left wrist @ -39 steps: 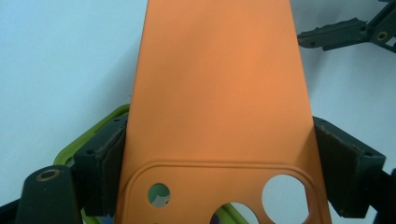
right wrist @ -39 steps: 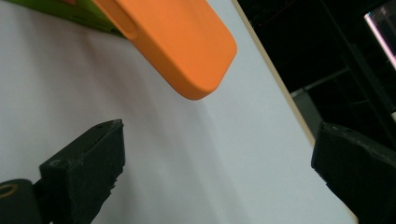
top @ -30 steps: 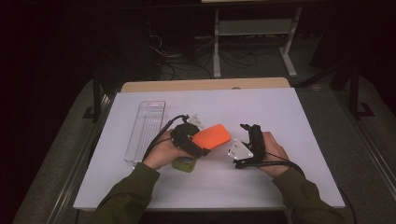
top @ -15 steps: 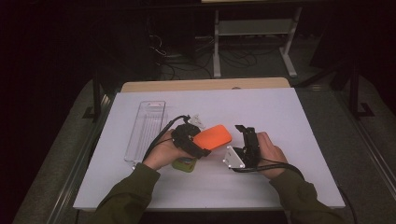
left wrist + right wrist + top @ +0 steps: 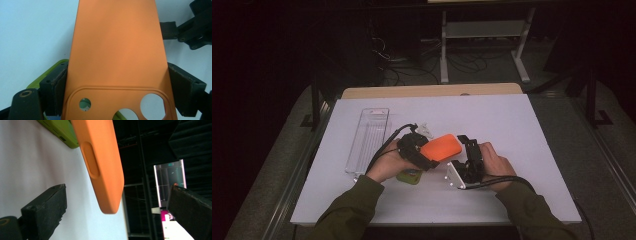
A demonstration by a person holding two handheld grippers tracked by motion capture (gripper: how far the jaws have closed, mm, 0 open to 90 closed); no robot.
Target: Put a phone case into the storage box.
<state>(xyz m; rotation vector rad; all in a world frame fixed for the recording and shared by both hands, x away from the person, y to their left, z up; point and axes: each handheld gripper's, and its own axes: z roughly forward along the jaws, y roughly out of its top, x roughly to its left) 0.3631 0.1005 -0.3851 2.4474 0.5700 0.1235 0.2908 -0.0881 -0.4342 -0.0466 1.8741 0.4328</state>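
The orange phone case (image 5: 116, 57) was held off the white surface (image 5: 522, 135), near its middle, clamped across its width at the camera-cutout end by the left tongs (image 5: 117, 87), whose pads pressed both long edges. Its free end reached toward the right tongs (image 5: 115, 220), which stood spread wide, one jaw on each side of the case's rounded tip but touching neither face.

A green phone case (image 5: 60, 132) lay flat on the surface just under the orange one, partly hidden by the left hand (image 5: 387, 165). Farther to the person's left sat a clear plastic tray (image 5: 368, 140), apart from both hands.

The case looked soft and flexible, so a closing bite on its thin tip might bend or twist it out of the left grip. If the right tongs closed off-centre, a jaw could push the case down onto the green one and shift it.
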